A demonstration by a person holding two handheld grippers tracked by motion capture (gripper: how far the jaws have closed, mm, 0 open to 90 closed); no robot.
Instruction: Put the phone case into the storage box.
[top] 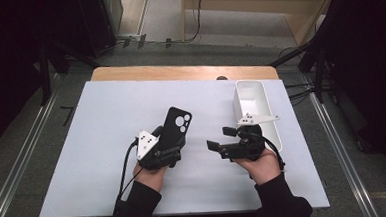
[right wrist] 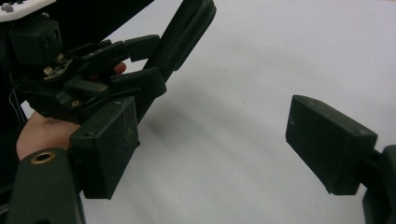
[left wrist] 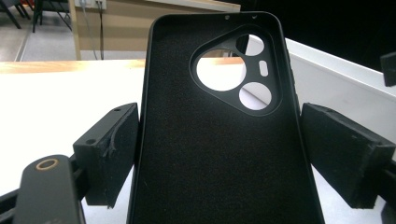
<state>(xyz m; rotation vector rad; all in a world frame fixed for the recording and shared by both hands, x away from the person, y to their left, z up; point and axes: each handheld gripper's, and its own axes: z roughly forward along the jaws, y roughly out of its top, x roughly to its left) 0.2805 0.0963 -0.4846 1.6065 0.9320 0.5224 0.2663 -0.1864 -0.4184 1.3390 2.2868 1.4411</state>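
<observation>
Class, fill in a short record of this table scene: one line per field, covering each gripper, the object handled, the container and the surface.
left gripper: shut on the phone case
phone case: black, empty, camera cutouts at the far end
right gripper: open, jaws apart, holding nothing
bin: white, oblong, at the table's far right
table: white sheet over a wooden top

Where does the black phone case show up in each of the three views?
High view: the black soft phone case with camera cut-outs sits at centre, rising from the left claw.
Left gripper view: it stands upright in the middle, inner side showing, between the two pads.
Right gripper view: seen edge-on at upper left, held by the other claw.
Shared landmark: the white tabletop.
</observation>
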